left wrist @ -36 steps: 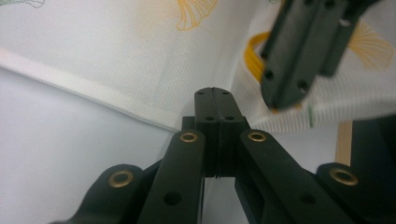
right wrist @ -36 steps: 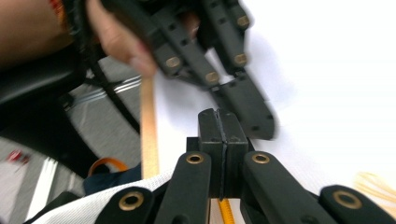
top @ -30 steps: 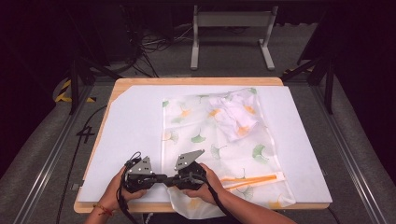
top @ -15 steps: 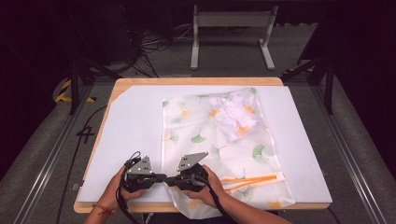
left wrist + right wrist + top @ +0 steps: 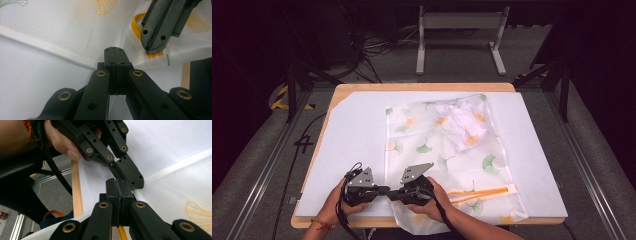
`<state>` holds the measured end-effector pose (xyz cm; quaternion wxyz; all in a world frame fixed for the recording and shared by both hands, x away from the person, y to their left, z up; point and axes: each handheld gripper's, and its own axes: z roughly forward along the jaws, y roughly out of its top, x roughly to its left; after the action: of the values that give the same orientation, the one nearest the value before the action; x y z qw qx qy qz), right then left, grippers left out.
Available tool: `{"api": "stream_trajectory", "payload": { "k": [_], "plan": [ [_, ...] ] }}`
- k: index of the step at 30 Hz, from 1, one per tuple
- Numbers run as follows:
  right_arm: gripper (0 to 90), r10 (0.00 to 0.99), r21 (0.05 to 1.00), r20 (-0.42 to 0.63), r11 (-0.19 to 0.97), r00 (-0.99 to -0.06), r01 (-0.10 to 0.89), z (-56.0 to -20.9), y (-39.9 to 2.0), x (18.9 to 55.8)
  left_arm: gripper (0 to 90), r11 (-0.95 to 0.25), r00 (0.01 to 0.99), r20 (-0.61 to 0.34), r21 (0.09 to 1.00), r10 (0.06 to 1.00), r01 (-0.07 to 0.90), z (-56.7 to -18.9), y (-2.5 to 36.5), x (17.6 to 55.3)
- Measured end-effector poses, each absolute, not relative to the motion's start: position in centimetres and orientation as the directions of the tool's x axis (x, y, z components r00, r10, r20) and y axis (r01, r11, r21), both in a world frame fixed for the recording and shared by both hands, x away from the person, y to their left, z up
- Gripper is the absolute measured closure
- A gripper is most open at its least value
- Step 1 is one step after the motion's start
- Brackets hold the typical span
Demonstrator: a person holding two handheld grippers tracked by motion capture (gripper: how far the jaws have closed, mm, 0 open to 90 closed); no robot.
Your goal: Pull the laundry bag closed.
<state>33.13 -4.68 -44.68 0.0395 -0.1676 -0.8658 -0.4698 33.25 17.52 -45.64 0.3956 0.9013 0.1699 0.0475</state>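
Near the counter's (image 5: 362,90) front edge, left first: left hand-held gripper (image 5: 384,189) with jaws pressed shut on the hemmed edge of a white mesh laundry bag (image 5: 437,145) printed with ginkgo leaves. Just beside it, tip to tip, right hand-held gripper (image 5: 392,191) — jaws likewise closed, pinching fabric at an orange zipper pull (image 5: 140,27). Farther right, bag spread flat over a white mat (image 5: 352,130), orange zipper (image 5: 482,191) running along the near edge. Likely step: working the zipper — best done by anchoring the hem firmly and pulling straight along the teeth.
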Motion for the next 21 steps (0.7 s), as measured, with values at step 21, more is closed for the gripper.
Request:
{"api": "stream_trajectory", "payload": {
  "k": [21],
  "plan": [
    [90.0,0.226,0.792,0.148,0.556,-0.963,0.252,-44.7,-3.9,32.0,90.0,-0.651,0.929,-0.06,0.697,0.365,0.301,-45.1,16.6,31.5]
  ]
}}
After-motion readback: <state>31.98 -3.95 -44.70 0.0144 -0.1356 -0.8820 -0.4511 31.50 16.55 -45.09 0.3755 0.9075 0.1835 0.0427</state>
